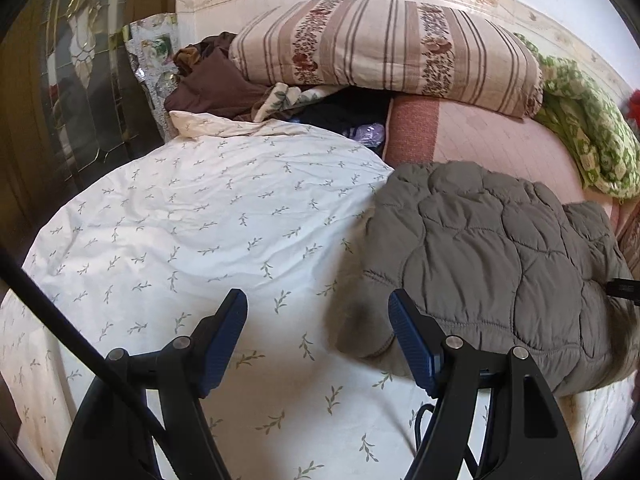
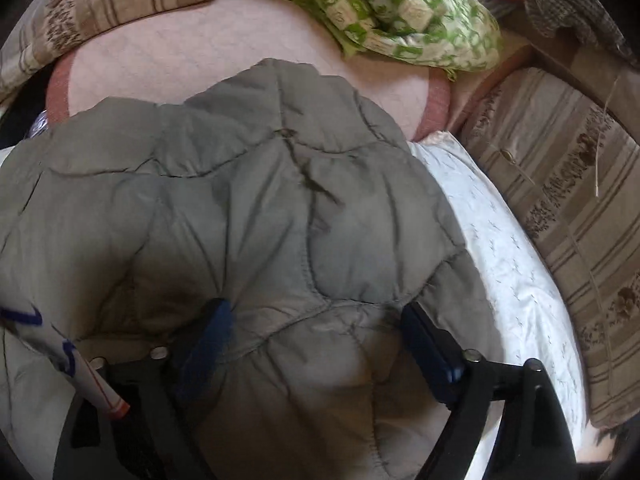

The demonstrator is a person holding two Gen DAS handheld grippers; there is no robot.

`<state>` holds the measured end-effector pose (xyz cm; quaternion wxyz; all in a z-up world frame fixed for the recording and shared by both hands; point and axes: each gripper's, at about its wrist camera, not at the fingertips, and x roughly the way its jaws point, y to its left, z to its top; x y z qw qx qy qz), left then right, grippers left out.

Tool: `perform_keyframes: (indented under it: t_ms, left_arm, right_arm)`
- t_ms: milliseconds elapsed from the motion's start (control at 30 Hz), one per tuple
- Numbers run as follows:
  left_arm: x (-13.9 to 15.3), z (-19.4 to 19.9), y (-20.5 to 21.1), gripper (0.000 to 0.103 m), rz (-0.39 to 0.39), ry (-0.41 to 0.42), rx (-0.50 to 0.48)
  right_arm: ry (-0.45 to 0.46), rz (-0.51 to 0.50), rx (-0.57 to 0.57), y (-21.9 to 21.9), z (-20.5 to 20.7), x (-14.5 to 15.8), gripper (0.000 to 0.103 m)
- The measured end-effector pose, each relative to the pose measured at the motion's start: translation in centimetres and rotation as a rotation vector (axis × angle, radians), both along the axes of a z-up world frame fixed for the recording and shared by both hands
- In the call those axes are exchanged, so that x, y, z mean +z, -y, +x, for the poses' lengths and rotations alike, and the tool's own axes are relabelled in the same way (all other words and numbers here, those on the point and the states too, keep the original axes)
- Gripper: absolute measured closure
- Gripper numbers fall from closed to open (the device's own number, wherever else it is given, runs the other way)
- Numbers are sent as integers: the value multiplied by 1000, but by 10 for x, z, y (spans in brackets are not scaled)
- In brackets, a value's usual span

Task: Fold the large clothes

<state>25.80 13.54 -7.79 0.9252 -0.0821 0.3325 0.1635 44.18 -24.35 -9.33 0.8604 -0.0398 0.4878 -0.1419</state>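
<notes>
A grey quilted jacket (image 1: 492,264) lies bunched on the white leaf-print sheet (image 1: 200,220), filling the right half of the left wrist frame and most of the right wrist frame. The left gripper (image 1: 318,338) hovers at the lower centre with its jaws well apart over bare sheet, gripping nothing, its right finger just beside the jacket's edge. The right gripper (image 2: 316,344) stands wide at the bottom of its frame with a puffed fold of jacket between the blue pads (image 2: 430,354), which do not visibly press it.
</notes>
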Motion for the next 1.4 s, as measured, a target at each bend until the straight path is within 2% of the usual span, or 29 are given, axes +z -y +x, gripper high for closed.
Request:
perform_keyframes:
  t_ms: [33,133,233,333,467,567,600,700,767,833,900,1000,1167,1200,1267,1333,1400]
  left_arm:
    - [1,-1,-2,31,-7,2,6]
    - [2,-2,-4,31,-16,3,15]
    - [3,-5,-2,31,-3,9,17]
    - [5,-7,0,30,11,17,14]
    - [7,-8,-1,30,22,26,19]
    - [7,-6,-6,30,-1,25,22]
    - [6,-5,-8,30,-7,23,25]
    - [4,-2,-9,30,-9,12,35]
    - [3,-2,-8,30,4,7,45]
    - [6,-6,-6,30,48,15,73]
    - [12,-11,-3,24,99,51,102]
    - [27,-26,3,15,164,143,148]
    - [68,-76,15,8,137,278,166]
    - [76,-88,20,5,141,308,173]
    - [90,-112,30,4,158,349,168]
    - [99,-132,44,4,163,350,122]
    - [105,-147,60,4,171,316,65]
  right_arm:
    - [32,21,0,-1,-9,13,17]
    - [119,126,85,-20,-35,46,18]
    - [144,164,179,-53,-45,55,18]
    - [105,167,250,-94,-39,35,18]
    - [-13,92,235,-123,-22,-11,17]
    - [27,88,200,-125,-31,5,17]
    - [59,111,214,-130,-40,14,20]
    - [112,147,296,-152,-58,28,20]
    - [71,124,366,-174,-58,14,14]
    - [35,67,386,-185,-55,-3,14]
    - [65,90,376,-184,-63,4,14]
    - [94,192,379,-163,-84,24,14]
    - [157,182,306,-109,-148,50,14]
    - [162,182,294,-98,-156,54,14]
    - [173,166,269,-74,-182,58,14]
    - [182,133,250,-59,-200,60,14]
    - [187,112,223,-46,-215,61,14]
